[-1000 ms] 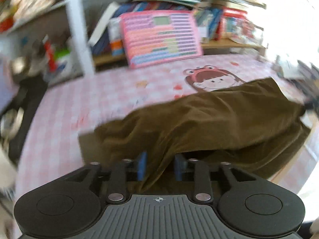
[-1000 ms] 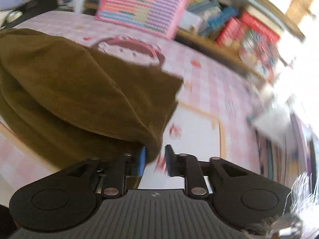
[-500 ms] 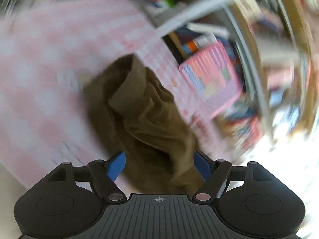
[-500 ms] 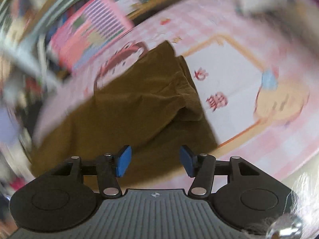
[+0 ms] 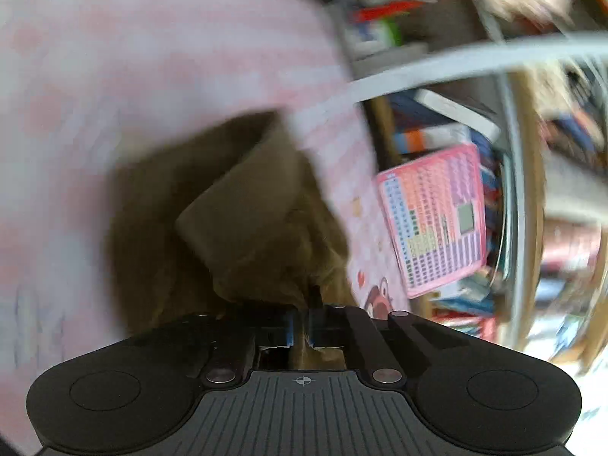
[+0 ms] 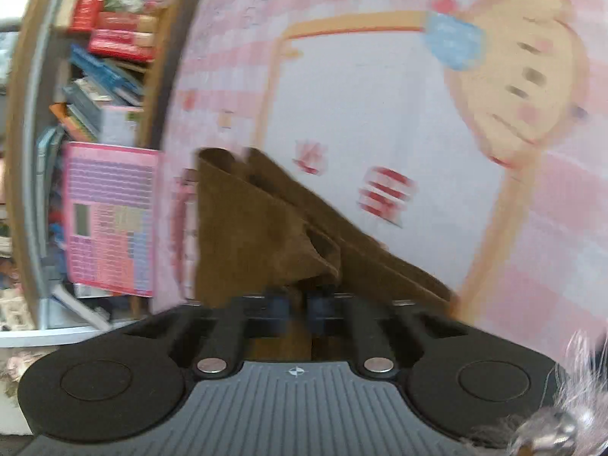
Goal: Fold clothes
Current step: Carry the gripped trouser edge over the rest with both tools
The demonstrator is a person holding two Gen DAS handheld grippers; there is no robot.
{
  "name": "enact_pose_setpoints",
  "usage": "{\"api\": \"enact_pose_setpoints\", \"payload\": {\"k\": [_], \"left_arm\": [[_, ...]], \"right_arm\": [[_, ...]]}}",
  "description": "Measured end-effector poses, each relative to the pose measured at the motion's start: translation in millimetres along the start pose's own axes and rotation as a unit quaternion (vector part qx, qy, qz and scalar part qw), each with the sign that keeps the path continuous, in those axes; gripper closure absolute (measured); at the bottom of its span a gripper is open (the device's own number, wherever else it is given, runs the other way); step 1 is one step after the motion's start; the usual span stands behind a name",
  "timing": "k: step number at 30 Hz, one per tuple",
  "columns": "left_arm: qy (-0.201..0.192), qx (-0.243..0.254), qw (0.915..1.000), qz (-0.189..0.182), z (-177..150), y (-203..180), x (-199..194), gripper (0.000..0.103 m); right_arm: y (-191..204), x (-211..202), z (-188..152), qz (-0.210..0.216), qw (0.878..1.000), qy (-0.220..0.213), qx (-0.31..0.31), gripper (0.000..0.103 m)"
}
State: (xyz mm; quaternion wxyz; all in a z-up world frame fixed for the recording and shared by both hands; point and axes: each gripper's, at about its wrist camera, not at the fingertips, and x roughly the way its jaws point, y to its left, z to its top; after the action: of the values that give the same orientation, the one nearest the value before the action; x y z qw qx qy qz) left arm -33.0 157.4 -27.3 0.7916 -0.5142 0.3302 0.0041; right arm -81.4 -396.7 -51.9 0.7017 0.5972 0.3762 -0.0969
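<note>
A brown garment lies bunched and partly folded on the pink checked tablecloth. My left gripper is at its near edge, jaws closing, with a thin fold of brown cloth pinched between the blue pads. In the right wrist view the same brown garment runs away from me in layered folds. My right gripper sits at its near end, jaws closing, with cloth between the pads. Both views are rolled sideways and blurred.
A pink button board leans against a bookshelf at the table's far side; the board and the shelf's books also show in the right view. A cartoon print covers the tablecloth beyond the garment.
Both grippers rolled about a quarter turn. Their jaws opened wide half a second ago and have now closed on the brown garment's near edge. The garment lies lower and more folded.
</note>
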Motion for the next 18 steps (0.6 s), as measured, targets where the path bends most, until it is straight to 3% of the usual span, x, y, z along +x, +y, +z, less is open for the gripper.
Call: {"api": "enact_pose_setpoints", "payload": {"k": [2, 4, 6, 8, 10, 12, 14, 16, 18], "left_arm": [[-0.025, 0.055, 0.9975, -0.038, 8.3, -32.2, -9.8, 0.1], [-0.038, 0.097, 0.9909, -0.085, 13.8, -57.4, -24.2, 0.099], [-0.037, 0.118, 0.9867, -0.105, 11.8, -61.8, -37.8, 0.099], [-0.014, 0.1, 0.9914, -0.084, 2.6, -36.6, -39.2, 0.099], [0.035, 0.048, 0.9979, -0.024, -9.3, 11.5, -23.2, 0.099], [0.059, -0.002, 0.9981, 0.017, -21.2, 49.2, -11.2, 0.099], [0.067, -0.036, 0.9967, 0.028, -29.9, 71.1, -3.4, 0.098], [0.063, -0.053, 0.9962, 0.026, -30.1, 73.9, -0.3, 0.097], [0.052, -0.037, 0.9979, 0.005, -25.7, 58.2, -4.8, 0.098]], "right_arm": [[36.5, -16.7, 1.0, 0.051, 0.995, -0.029, -0.078, 0.098], [78.3, -42.3, -2.4, 0.111, 0.977, -0.067, -0.167, 0.098], [96.5, -74.8, -11.5, 0.151, 0.96, -0.1, -0.216, 0.098], [83.8, -83.6, -18.8, 0.122, 0.966, -0.091, -0.21, 0.098], [50.1, -70.2, -27.1, 0.054, 0.979, -0.051, -0.188, 0.098], [9.8, -45.4, -34.7, -0.032, 0.988, -0.011, -0.149, 0.098], [-14.2, -28.6, -38.8, -0.082, 0.989, 0.0, -0.127, 0.098], [-14.7, -24.4, -40.6, -0.077, 0.989, -0.007, -0.128, 0.098], [-0.4, -25.4, -40.1, -0.069, 0.986, -0.012, -0.148, 0.098]]}}
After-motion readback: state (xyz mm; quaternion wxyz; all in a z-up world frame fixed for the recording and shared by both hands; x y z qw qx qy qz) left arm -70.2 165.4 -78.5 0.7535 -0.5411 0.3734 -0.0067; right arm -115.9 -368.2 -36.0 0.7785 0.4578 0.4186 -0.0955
